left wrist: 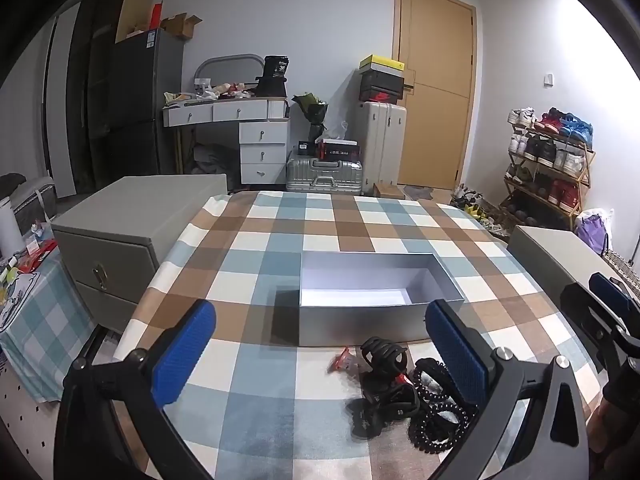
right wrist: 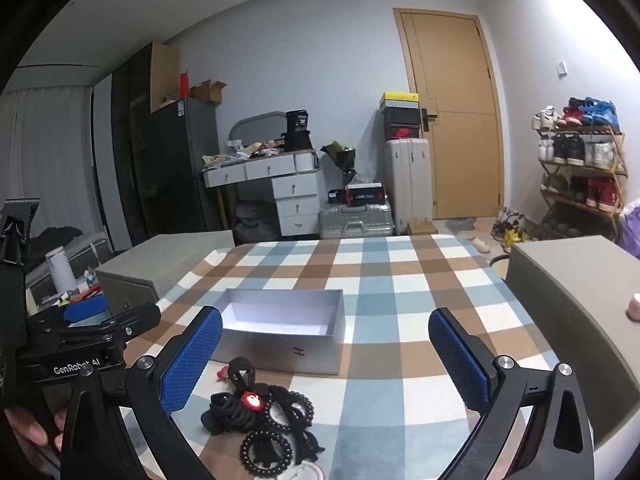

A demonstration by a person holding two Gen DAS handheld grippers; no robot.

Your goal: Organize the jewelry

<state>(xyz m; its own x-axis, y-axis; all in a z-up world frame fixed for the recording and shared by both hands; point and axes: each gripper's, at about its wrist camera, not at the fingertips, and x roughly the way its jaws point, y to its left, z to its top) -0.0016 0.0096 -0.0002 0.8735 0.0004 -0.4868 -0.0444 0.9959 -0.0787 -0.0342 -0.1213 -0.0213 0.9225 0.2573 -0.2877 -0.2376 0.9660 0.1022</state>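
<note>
An empty grey box (left wrist: 372, 292) (right wrist: 280, 320) with a white inside stands open on the checked tablecloth. In front of it lies a heap of black jewelry and hair things (left wrist: 404, 392) (right wrist: 264, 416): a claw clip (left wrist: 382, 354), bead bracelets (right wrist: 266, 450), a coiled band (left wrist: 436, 412) and a small red piece (left wrist: 340, 362). My left gripper (left wrist: 320, 356) hovers open above the near table, the heap just inside its right finger. My right gripper (right wrist: 326, 360) is open too, with the heap low by its left finger. Nothing is held.
Grey drawer cabinets (left wrist: 132, 232) (right wrist: 580, 312) flank the table on both sides. A small pink item (right wrist: 634, 308) rests on the right one. Behind stand a dresser (left wrist: 248, 136), suitcases (left wrist: 380, 144), a door and a shoe rack (left wrist: 548, 160).
</note>
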